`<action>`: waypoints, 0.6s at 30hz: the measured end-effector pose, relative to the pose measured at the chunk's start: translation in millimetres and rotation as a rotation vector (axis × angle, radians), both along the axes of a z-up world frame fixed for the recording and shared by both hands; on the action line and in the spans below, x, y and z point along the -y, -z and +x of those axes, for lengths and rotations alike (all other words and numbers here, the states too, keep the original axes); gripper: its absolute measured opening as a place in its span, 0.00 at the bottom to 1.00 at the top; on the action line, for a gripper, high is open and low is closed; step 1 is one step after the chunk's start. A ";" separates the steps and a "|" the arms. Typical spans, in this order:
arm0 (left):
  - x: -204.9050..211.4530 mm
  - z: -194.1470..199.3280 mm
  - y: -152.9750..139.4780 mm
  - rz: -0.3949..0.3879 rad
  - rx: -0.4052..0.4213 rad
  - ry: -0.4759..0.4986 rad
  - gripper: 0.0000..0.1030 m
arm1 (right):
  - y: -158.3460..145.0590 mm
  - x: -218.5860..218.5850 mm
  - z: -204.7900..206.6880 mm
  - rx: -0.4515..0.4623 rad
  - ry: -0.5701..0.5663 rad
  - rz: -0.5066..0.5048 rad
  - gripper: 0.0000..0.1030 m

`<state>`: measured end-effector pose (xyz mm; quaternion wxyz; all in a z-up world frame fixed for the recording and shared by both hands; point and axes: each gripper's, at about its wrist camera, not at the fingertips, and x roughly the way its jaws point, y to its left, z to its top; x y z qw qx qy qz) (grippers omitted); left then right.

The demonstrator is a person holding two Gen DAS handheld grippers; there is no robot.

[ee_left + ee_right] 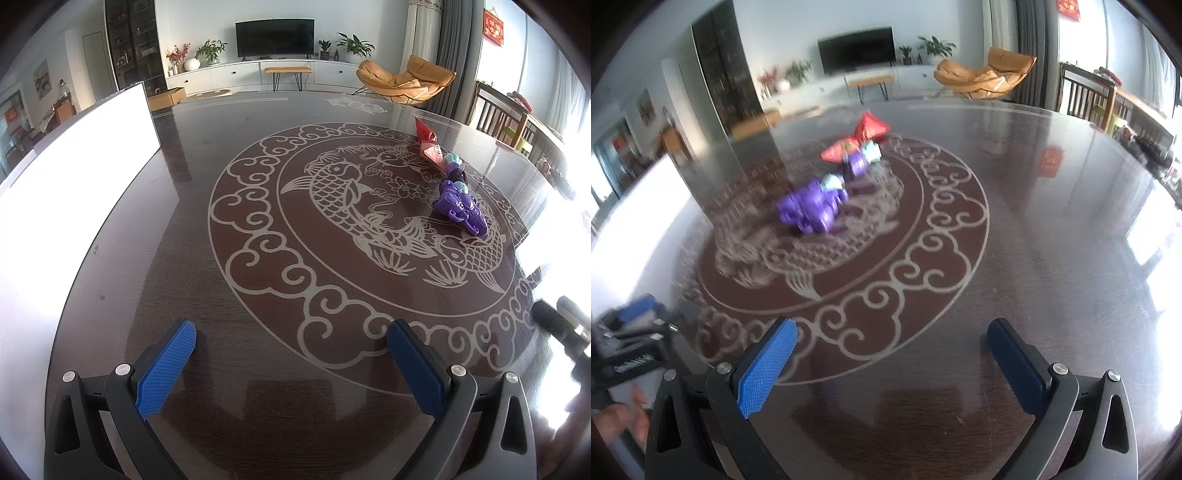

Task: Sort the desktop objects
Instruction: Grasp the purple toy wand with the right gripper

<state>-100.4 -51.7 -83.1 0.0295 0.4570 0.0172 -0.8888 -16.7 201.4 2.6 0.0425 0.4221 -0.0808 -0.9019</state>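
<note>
Both tools hang released and empty: left tool [291, 343], right tool [892, 341]. Approach the purple toy [810, 206] at eleven o'clock slowly, and straddle it alone, away from the red packets [871, 127].

The table [184, 229] is dark wood under a glossy top, with a round pale fish-and-cloud pattern [332, 206] at its middle. On the pattern lies a purple toy [460, 206], and just behind it a smaller purple and teal toy [456, 168]. Past these lie two red packets [428, 142], close together in a row with the toys. A white board [74, 155] lies along the table's left edge, well apart from them.
</note>
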 end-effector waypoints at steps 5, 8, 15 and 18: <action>-0.3 0.2 -0.6 0.000 0.000 -0.001 1.00 | -9.4 -23.5 -48.3 0.056 0.086 -0.169 1.00; -0.4 0.1 -0.6 -0.001 0.000 -0.001 1.00 | -18.7 -8.8 -82.1 0.059 0.102 -0.171 1.00; -0.6 0.0 -0.6 -0.001 0.000 -0.002 1.00 | -2.6 72.8 -135.8 0.150 0.039 -0.007 1.00; -0.7 0.0 -0.5 0.000 0.000 -0.002 1.00 | 1.9 89.2 -138.9 0.142 0.044 0.112 0.96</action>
